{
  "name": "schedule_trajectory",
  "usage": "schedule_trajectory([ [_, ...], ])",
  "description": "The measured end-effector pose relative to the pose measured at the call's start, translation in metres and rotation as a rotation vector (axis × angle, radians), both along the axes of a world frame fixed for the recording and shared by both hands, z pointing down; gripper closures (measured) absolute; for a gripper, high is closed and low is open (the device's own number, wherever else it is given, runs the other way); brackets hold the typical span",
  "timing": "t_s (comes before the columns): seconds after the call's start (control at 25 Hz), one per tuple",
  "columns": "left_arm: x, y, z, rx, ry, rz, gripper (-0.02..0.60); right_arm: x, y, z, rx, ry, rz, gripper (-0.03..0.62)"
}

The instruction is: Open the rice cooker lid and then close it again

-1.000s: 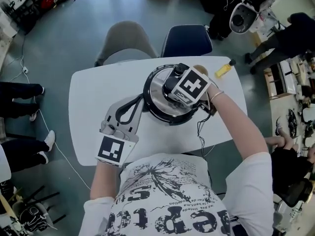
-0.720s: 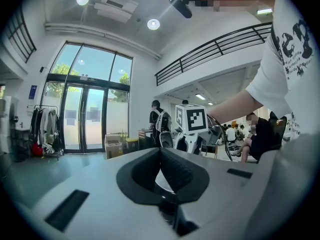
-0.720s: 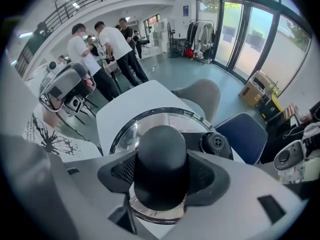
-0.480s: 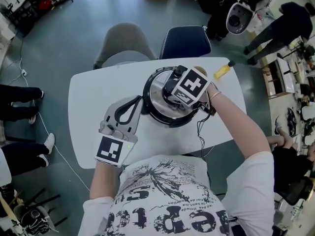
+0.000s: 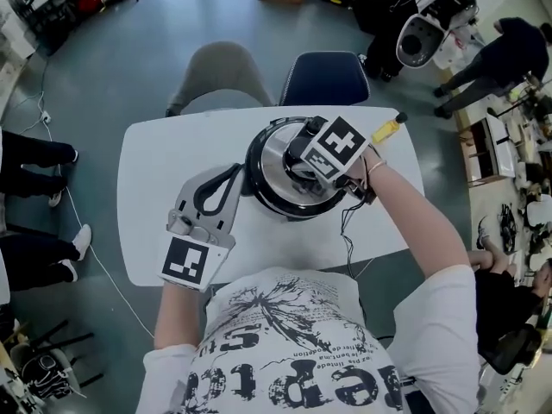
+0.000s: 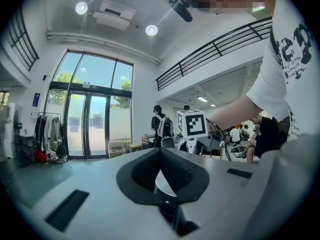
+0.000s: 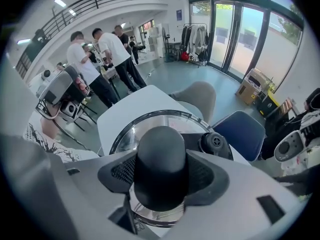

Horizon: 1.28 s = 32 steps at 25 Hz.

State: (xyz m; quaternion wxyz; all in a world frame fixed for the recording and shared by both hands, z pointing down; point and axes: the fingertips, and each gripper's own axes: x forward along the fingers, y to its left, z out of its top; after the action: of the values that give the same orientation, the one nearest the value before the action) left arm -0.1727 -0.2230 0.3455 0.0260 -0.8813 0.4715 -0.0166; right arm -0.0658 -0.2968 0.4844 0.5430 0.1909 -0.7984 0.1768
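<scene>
Toward the table's far edge, rice cooker (image 5: 269,198): it stands a little right of the middle of the white table (image 5: 155,162), where both hands can reach it.
Lid (image 5: 269,155): seated on the pot, with no gap that I can make out.
Right claw (image 7: 161,181): pointing steeply down and clamped on the lid's black knob (image 7: 161,159), probably as the hold for lifting.
Left claw (image 5: 236,176): lying level with its tips pinched together on nothing, right at the cooker's left side, probably to steady the pot.
Change: little. The right claw has the same hold on the knob, the lid looks no higher, and the left claw sits by the cooker much as before.
</scene>
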Motion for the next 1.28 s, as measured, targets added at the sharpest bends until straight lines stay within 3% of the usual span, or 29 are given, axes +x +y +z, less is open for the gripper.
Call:
schedule_trajectory([
  [0.48,0.006,0.018,-0.006,-0.017,-0.002,-0.102,0.569,-0.011,-0.007,-0.014,0.095,-0.040,-0.065,0.304],
  [0.8,0.018,0.027,-0.017,-0.003,-0.005,-0.103,0.569,-0.002,0.014,-0.038,0.032,-0.113,-0.057,0.303],
  [1.0,0.051,0.036,-0.019,0.007,-0.013,-0.076,0.569,0.037,0.023,-0.046,0.077,-0.107,-0.043,0.303],
  [1.28,0.107,0.049,-0.019,-0.003,-0.017,-0.062,0.569,0.120,0.041,-0.041,0.076,-0.096,0.022,0.303],
])
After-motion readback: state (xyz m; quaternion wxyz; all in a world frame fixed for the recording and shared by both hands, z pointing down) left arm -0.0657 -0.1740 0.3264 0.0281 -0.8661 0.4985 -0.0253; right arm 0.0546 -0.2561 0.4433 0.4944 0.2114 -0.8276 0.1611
